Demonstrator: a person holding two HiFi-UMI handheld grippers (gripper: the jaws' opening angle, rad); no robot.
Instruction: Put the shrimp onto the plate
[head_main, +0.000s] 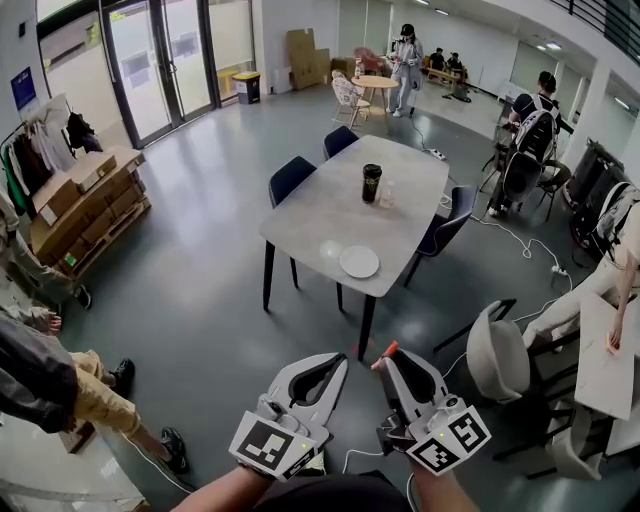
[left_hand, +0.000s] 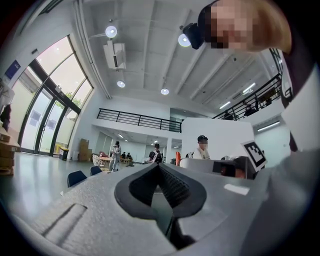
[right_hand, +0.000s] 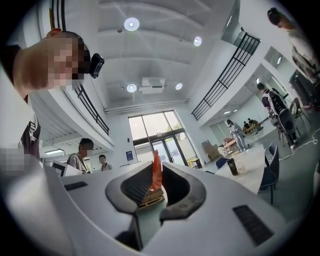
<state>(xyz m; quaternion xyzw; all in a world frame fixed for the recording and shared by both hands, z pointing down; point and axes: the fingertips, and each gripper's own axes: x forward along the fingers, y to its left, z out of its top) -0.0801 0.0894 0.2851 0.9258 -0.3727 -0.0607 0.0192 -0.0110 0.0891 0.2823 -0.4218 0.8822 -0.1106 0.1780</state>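
A white plate (head_main: 359, 262) lies near the front end of a grey table (head_main: 320, 215) some way ahead of me. Both grippers are held low, close to my body, well short of the table. My right gripper (head_main: 384, 354) is shut on an orange shrimp (head_main: 390, 347), whose thin orange tail (right_hand: 156, 172) sticks up between the tips of the right gripper (right_hand: 156, 169). The left gripper (head_main: 341, 359) is shut with nothing in it; in the left gripper view the tips of the left gripper (left_hand: 159, 168) meet. The plate does not show in either gripper view.
On the table stand a black cup (head_main: 371, 183) and a clear cup (head_main: 387, 195). Dark chairs (head_main: 290, 178) ring the table. A grey chair (head_main: 498, 356) stands at the right, a cable (head_main: 520, 240) runs over the floor, and a person's legs (head_main: 95, 400) are at my left.
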